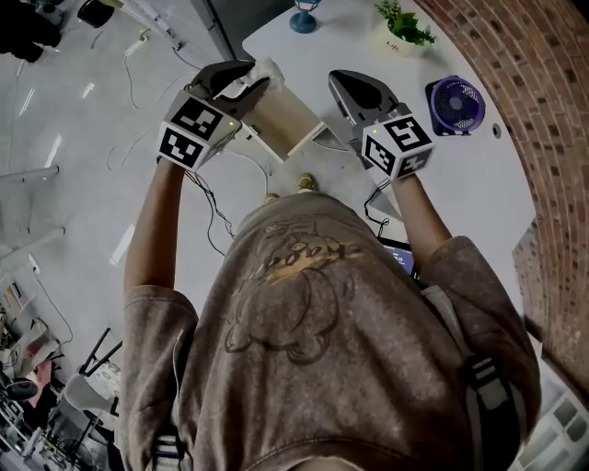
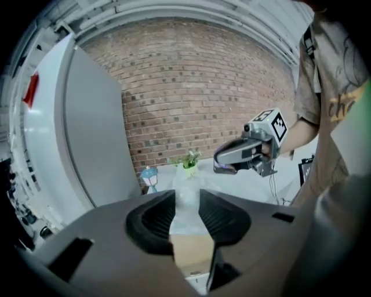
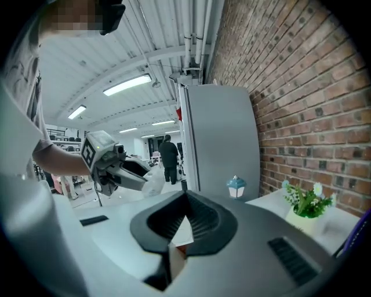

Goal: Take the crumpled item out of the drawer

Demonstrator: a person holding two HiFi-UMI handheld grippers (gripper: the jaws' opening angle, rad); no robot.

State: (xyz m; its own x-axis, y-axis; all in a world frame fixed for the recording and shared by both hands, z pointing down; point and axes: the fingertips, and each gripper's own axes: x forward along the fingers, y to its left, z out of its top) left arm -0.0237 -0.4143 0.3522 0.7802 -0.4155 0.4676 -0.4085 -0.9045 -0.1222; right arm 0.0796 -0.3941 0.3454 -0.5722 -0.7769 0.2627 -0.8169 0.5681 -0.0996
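My left gripper [image 1: 248, 85] is raised above the table and shut on the crumpled item [image 1: 267, 72], a wad of clear, whitish plastic. In the left gripper view the crumpled item [image 2: 186, 200] is pinched between the ribbed pads [image 2: 159, 217] of the left gripper [image 2: 186, 196]. Below it stands the tan wooden drawer box [image 1: 287, 121], which shows under the jaws as the drawer box [image 2: 194, 252]. My right gripper [image 1: 339, 81] hovers to the right of the box, jaws together and holding nothing. The right gripper [image 3: 185, 197] looks across at the left gripper [image 3: 145, 181] and the crumpled item [image 3: 153, 184].
On the white table [image 1: 460, 193] stand a potted plant [image 1: 402, 28], a blue lantern [image 1: 303, 18] and a purple fan [image 1: 457, 103]. A brick wall [image 1: 543, 110] curves round the right. A grey cabinet [image 2: 93, 139] stands behind the table. A person [image 3: 169, 158] stands far off.
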